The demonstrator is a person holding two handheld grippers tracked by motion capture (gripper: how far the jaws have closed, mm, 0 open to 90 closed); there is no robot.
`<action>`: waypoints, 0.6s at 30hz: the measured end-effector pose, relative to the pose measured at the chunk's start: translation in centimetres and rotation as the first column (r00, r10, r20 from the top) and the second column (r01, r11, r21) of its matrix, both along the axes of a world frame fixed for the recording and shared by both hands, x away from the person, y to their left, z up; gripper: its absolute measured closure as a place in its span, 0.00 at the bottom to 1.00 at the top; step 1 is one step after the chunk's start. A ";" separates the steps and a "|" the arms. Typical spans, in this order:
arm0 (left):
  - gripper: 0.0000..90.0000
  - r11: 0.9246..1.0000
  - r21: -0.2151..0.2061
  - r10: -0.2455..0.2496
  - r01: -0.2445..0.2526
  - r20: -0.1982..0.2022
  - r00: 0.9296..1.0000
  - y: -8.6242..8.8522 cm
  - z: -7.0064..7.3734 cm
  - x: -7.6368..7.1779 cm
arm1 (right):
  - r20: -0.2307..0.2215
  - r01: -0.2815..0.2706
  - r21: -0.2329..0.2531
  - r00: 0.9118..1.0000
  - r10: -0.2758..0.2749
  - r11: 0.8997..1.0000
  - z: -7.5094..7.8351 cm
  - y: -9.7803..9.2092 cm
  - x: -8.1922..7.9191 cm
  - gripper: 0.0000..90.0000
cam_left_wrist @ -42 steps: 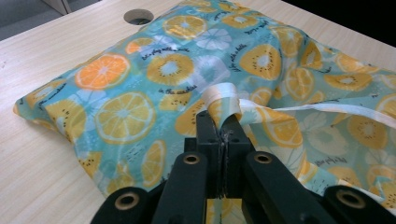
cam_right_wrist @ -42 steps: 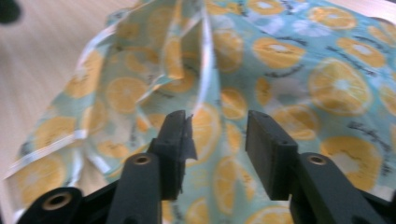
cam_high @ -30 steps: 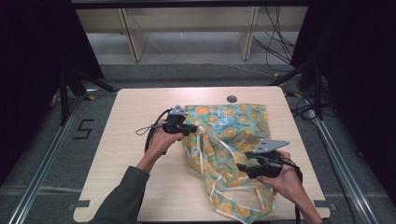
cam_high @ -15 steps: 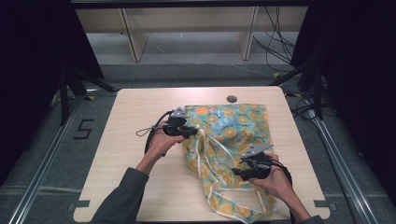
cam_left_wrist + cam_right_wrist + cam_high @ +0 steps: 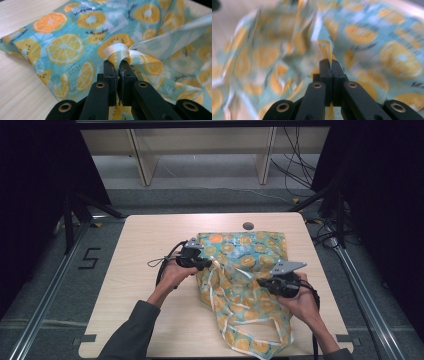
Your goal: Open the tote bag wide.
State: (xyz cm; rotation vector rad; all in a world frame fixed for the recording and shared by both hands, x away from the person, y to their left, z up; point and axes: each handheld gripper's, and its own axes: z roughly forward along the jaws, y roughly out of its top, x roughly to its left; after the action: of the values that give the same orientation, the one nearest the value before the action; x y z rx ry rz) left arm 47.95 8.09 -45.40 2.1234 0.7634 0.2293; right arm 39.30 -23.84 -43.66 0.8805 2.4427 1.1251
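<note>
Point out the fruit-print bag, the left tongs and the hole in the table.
bag [image 5: 250, 251]: high view, on its flat far panel.
left tongs [image 5: 118, 65]: left gripper view, between the tips, shut on a fold of the bag.
hole [image 5: 248, 226]: high view, on the dark round opening near the table's far edge.

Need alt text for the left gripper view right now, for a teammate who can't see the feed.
The left gripper, jaws shut, pinches a bunched fold of a teal cloth bag printed with orange and kiwi slices, at a white strap. The bag lies spread on a light wooden table, bare at the left.
</note>
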 end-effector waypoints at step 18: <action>0.53 0.989 0.146 -0.033 0.036 -0.026 0.999 -0.2 -0.1 -1.7 | -0.077 0.212 0.028 0.975 -0.210 0.977 -2.2 -2.4 6.7 1.00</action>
State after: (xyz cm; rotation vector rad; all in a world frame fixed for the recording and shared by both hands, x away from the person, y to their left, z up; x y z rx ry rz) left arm 46.23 7.93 -45.54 2.2794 0.7423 0.2493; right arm 46.01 -26.20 -45.83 1.1808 2.3242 1.0801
